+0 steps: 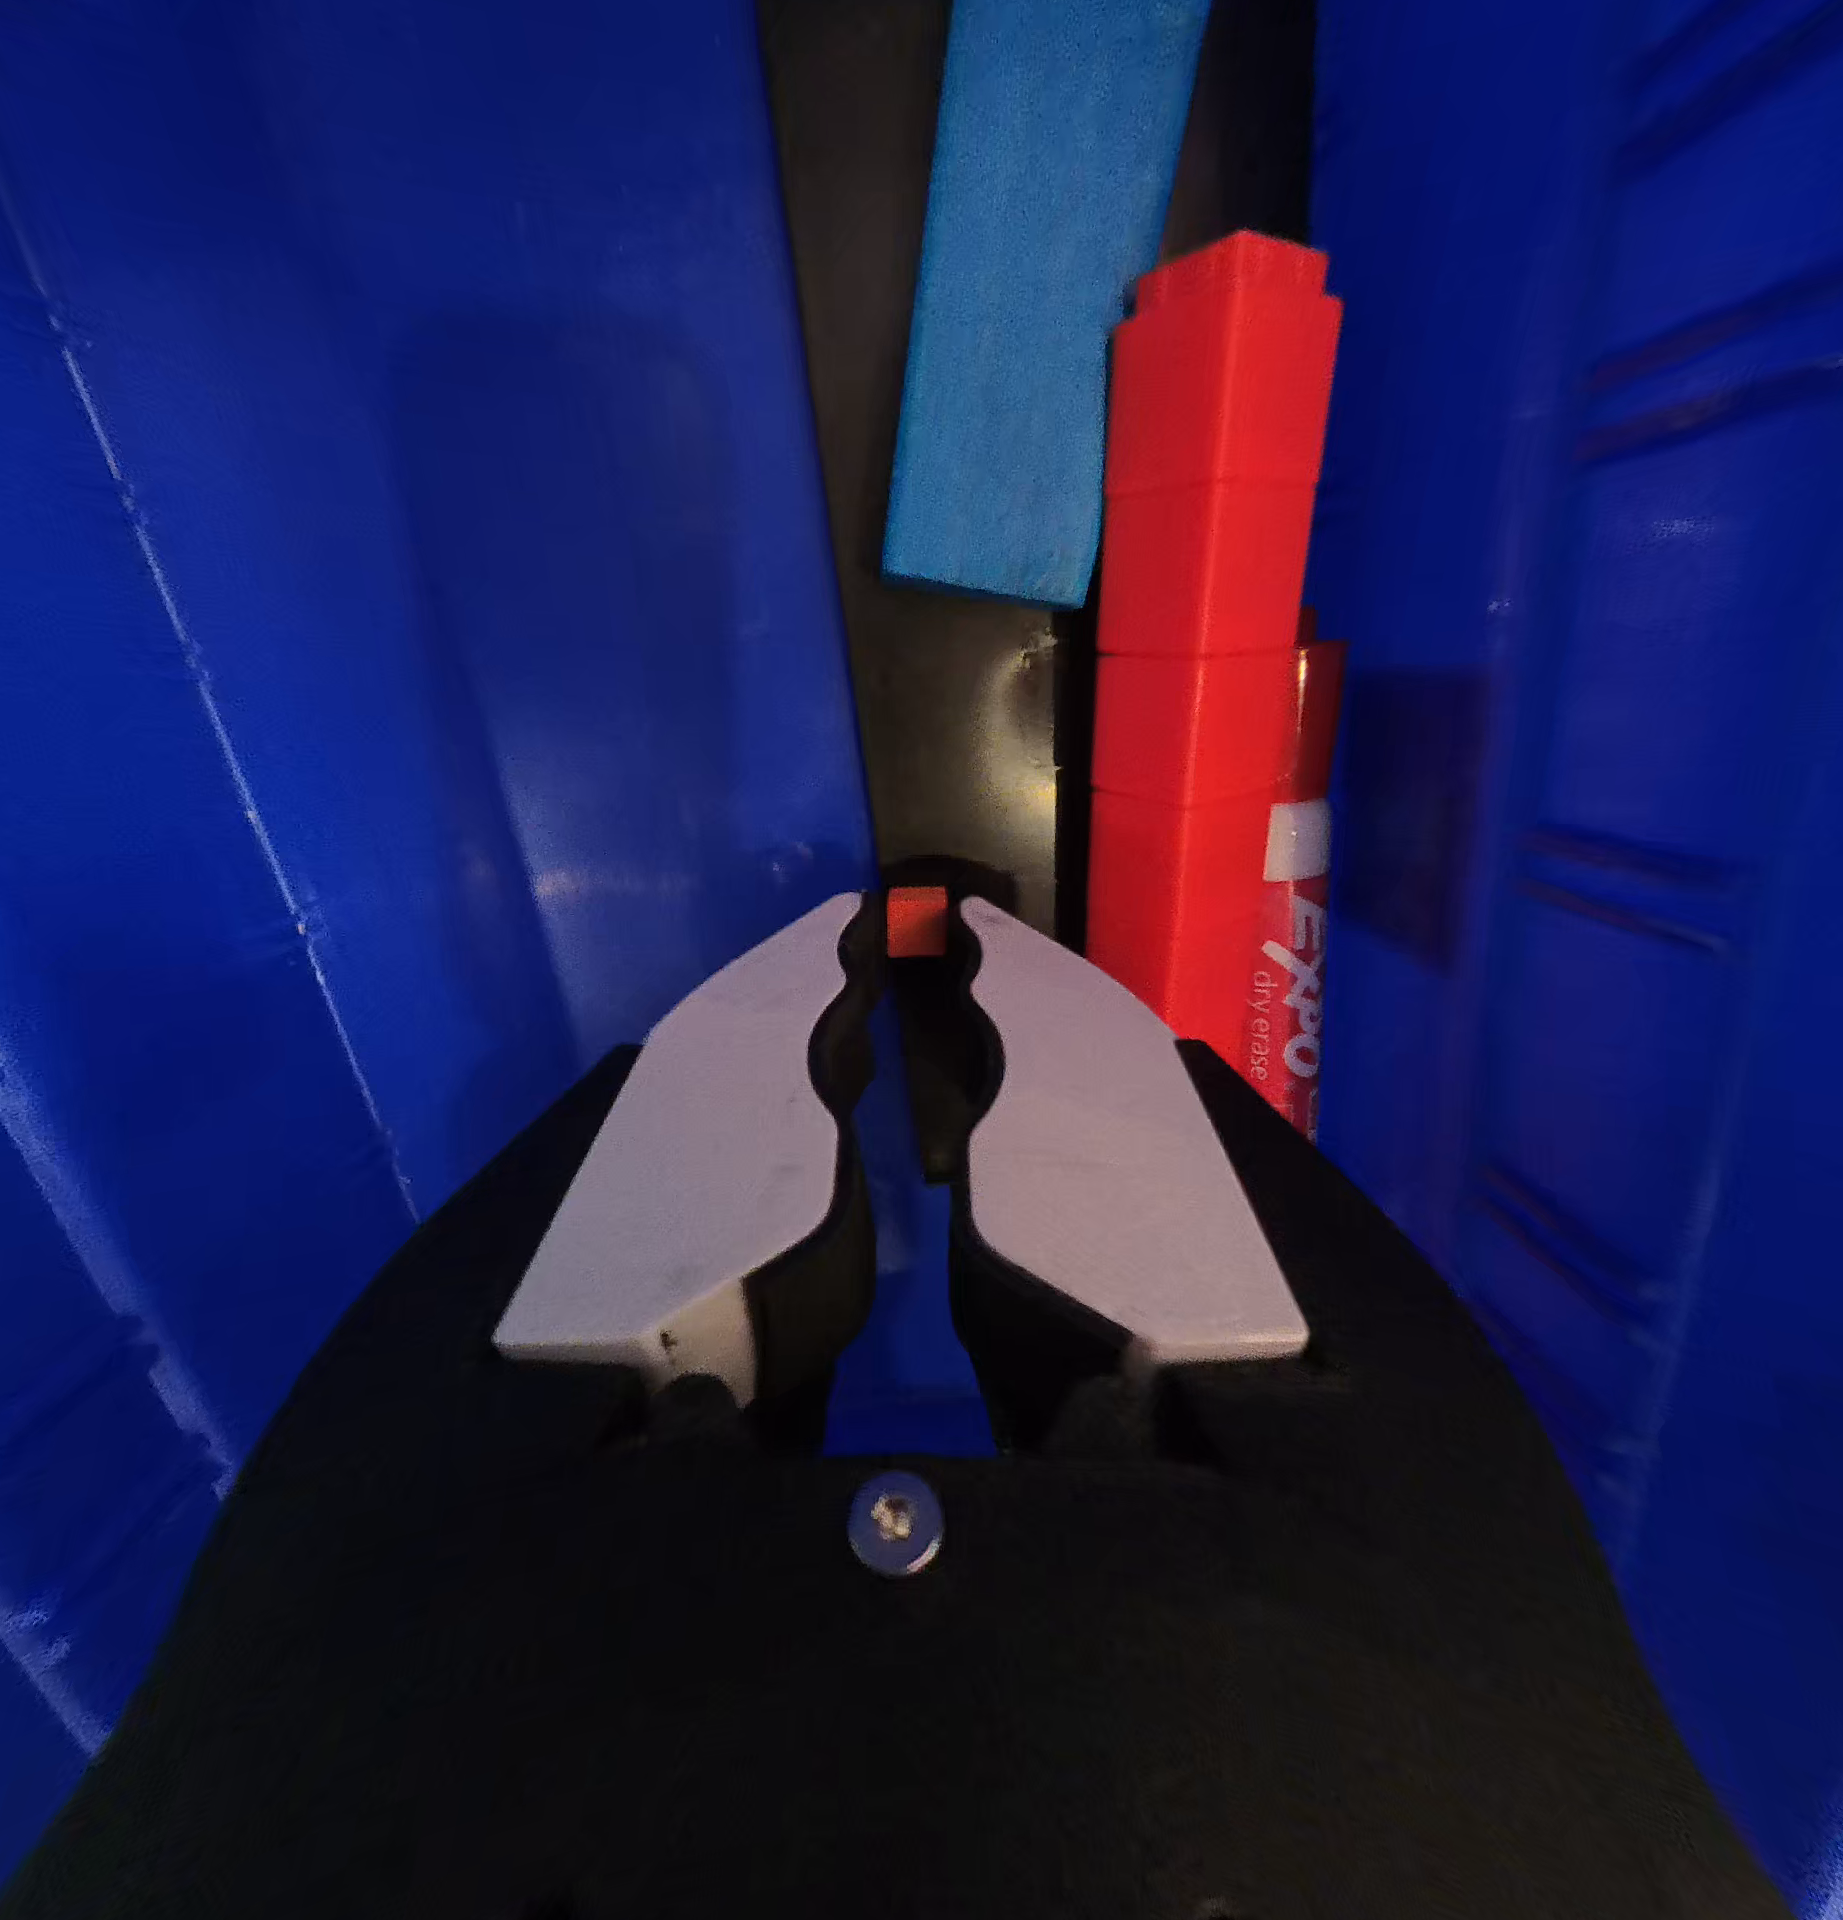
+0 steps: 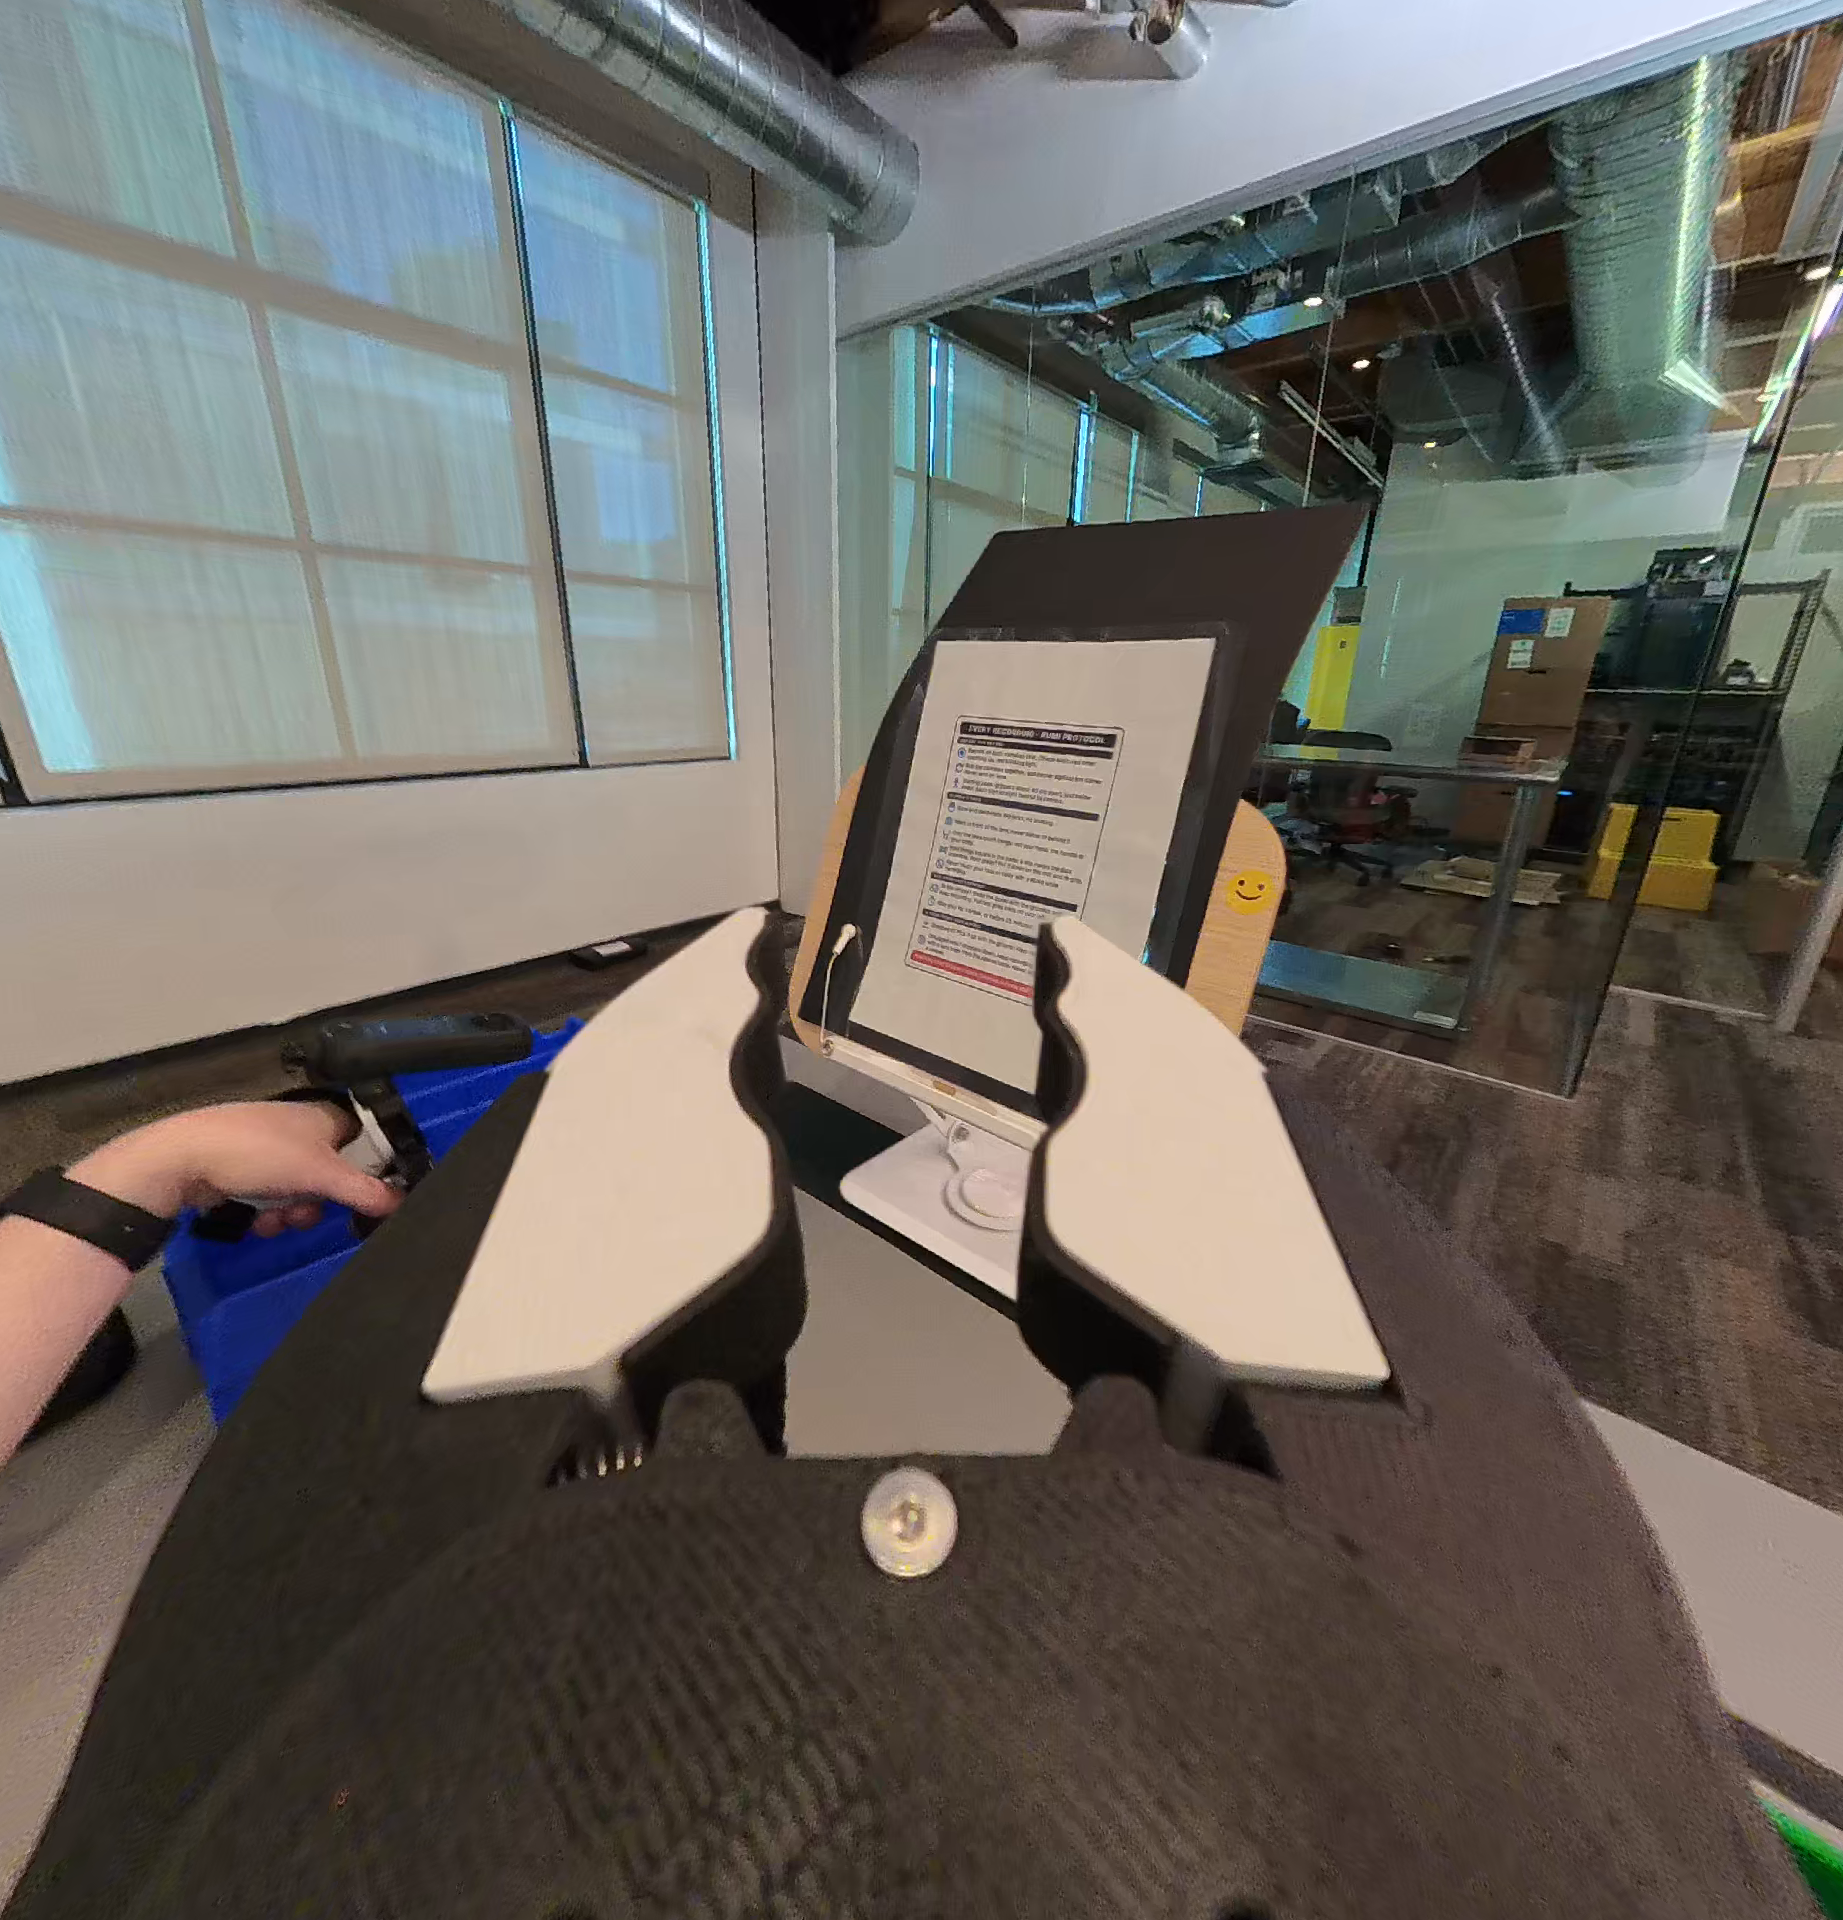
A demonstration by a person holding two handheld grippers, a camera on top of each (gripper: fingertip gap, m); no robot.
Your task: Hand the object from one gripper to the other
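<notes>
In the left wrist view my left gripper reaches down inside a blue bin. Its jaws are shut on a small red-orange block, pinched at the fingertips. Only the block's end shows; whether it still rests on the bin's dark floor is hidden. In the right wrist view my right gripper is open and empty, held up in the air facing a tablet stand. At far left of that view a hand holds the other gripper down in the blue bin.
In the bin lie a light blue flat block, a stack of red linked cubes and a red dry-erase marker against the right wall. A tablet on a white stand stands ahead of the right gripper, with windows and a glass partition behind. Left tips to right tips: about 55 cm. About 6 cm separates my left fingertips from the red dry-erase marker.
</notes>
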